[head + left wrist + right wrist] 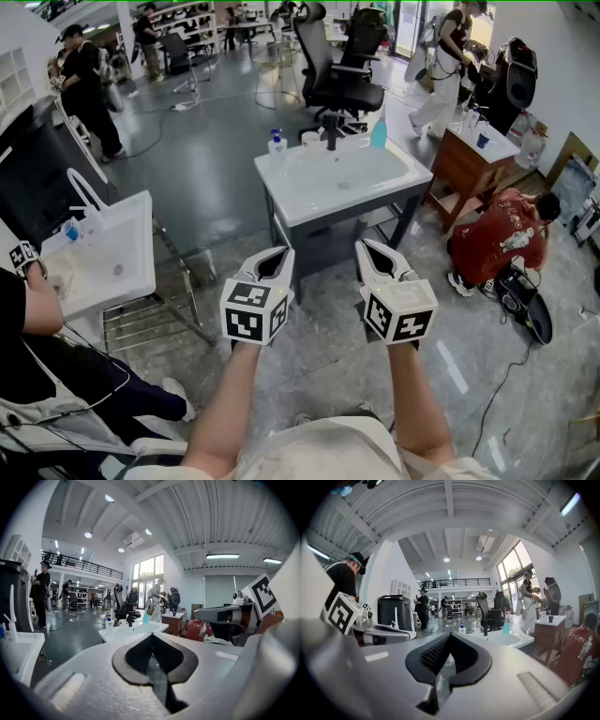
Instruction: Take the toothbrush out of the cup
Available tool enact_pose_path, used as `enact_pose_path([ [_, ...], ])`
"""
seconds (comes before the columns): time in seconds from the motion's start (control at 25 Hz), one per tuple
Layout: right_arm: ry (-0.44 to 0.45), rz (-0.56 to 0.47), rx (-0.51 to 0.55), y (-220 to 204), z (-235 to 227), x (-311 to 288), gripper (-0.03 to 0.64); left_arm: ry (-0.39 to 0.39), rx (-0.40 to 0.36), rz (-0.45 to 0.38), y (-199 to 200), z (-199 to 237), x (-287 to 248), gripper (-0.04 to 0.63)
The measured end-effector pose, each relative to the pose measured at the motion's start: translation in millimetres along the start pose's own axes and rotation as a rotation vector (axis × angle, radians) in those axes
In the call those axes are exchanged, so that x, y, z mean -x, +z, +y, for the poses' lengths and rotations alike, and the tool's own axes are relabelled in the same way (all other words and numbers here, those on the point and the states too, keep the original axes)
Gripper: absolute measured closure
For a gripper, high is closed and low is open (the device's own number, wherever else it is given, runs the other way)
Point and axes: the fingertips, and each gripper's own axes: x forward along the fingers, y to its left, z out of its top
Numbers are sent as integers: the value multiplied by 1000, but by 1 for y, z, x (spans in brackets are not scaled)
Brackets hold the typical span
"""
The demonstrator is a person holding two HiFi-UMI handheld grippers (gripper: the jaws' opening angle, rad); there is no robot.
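Observation:
A white sink table stands ahead of me across the grey floor. At its back edge a small white cup sits between a blue-pump soap bottle and the black faucet. The toothbrush is too small to make out. My left gripper and right gripper are side by side in front of me, well short of the table. Both are shut, tips together, nothing between them. The left gripper view shows the table far off beyond the left gripper; the right gripper view shows the table beyond the right gripper.
A blue bottle stands at the sink's back right. A second white sink with a person's arm over it is at my left. Behind the table is a black office chair. A wooden cabinet and a crouching person in red are at right.

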Motion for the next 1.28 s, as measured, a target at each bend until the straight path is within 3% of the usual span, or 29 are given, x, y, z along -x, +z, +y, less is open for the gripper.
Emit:
enact_pose_path([
  [0.68,-15,-4,-33,-3,-13,-40,581,6,4,15,-1,33,-27,592],
  [1.28,71,-7,-49,11,-98,-153,540,100,13,28,23,83,-146,592],
])
